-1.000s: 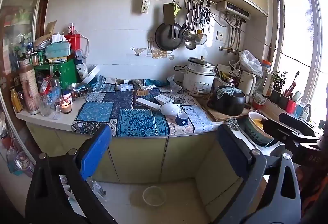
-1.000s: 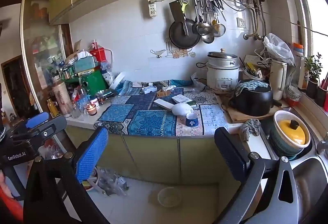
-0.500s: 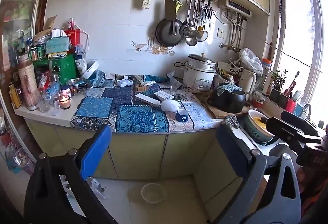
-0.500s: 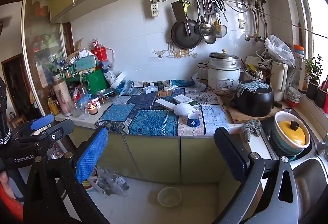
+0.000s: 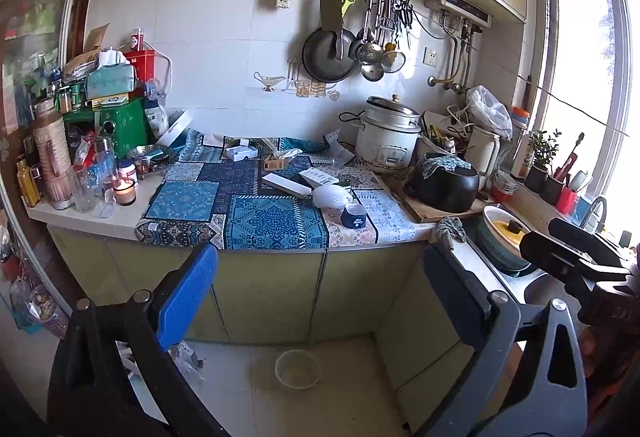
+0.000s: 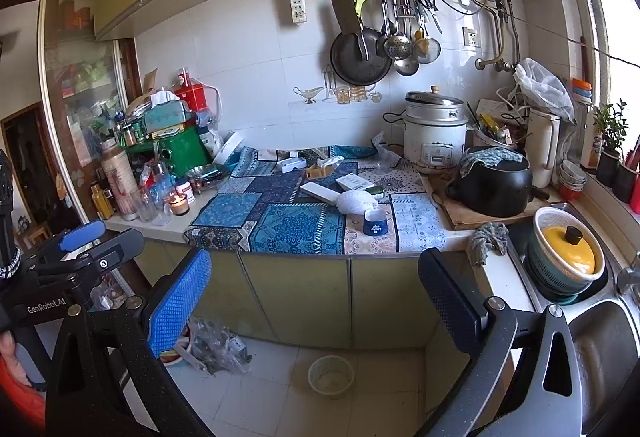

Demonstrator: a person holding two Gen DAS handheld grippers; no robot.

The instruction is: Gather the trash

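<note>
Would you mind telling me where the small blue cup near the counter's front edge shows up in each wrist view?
Left wrist view: the blue cup sits just right of centre, on the patterned cloth near the counter edge.
Right wrist view: the blue cup is again slightly right of centre, at mid-height.
Shared landmark: the white rice cooker stands behind it and to the right in both.

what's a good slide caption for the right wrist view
Open right gripper faces a cluttered kitchen counter with a blue patchwork cloth, where a small blue cup and white crumpled wrapper lie.
</note>
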